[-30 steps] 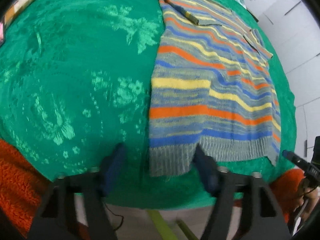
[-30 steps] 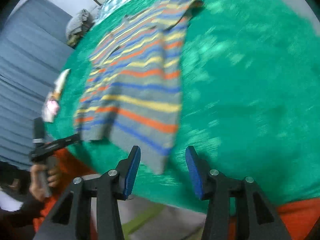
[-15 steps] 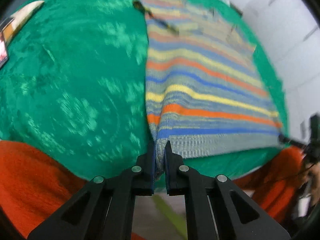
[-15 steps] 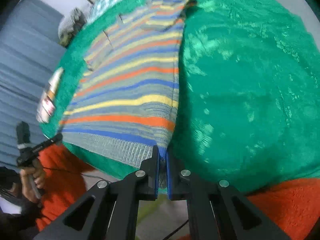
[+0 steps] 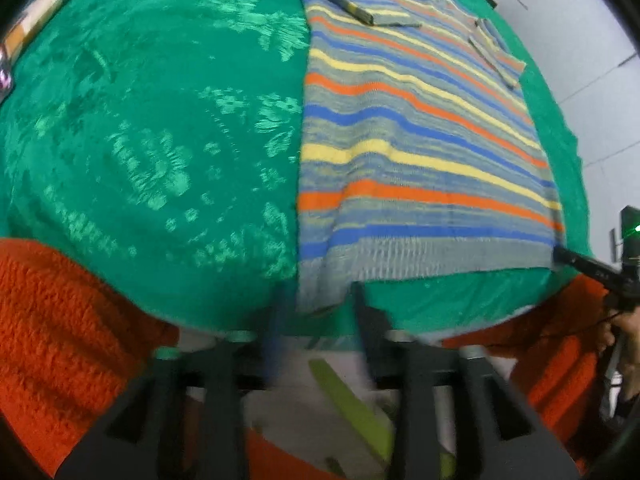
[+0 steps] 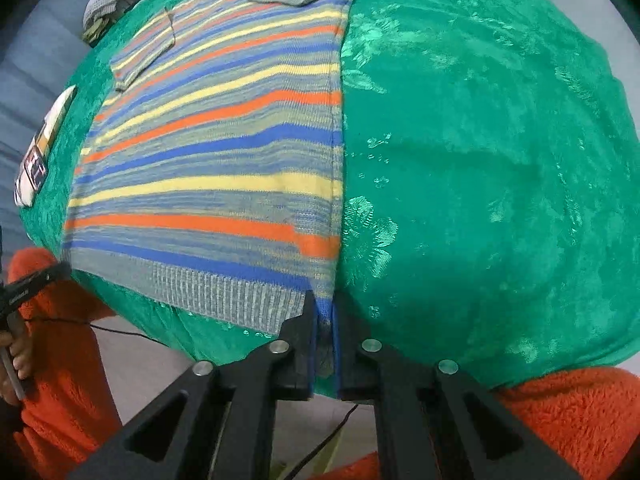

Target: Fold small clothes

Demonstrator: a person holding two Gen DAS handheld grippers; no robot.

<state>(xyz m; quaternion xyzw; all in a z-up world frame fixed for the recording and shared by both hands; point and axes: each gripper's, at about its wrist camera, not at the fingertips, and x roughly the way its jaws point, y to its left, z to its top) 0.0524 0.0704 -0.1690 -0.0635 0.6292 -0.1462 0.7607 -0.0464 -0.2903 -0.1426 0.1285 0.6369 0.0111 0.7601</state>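
Lying flat on the green tablecloth (image 6: 500,160), the striped sweater (image 6: 224,152) has its ribbed hem (image 6: 224,296) toward the near table edge and both sleeves folded in over the chest at the far end. All places below are given relative to the sweater.

Right gripper (image 6: 325,344): at the sweater's near hem corner on its right side. Fingers stand close together with the corner of the knit between the blue pads; they have just been parting slightly, and the cloth looks only lightly pinched, if at all.

Left gripper (image 5: 316,320): at the opposite near hem corner. Fingers spread, blurred; they have just been opening. The corner lies between them, but neither pad presses on it, so that corner is free.

Judgement: the hem has been pulled straight and is being let go, or re-gripped, ahead of the fold toward the collar. To do this well, take both corners equally deep, through all layers of the rib, before lifting; lift both hands together so the stripes stay parallel; carry the hem over level and lay it on the sleeves without dragging them.

Beyond the sweater's left side, a small packet (image 6: 40,152) lies on the cloth. The person's orange sleeve (image 6: 560,412) shows below the near table edge.
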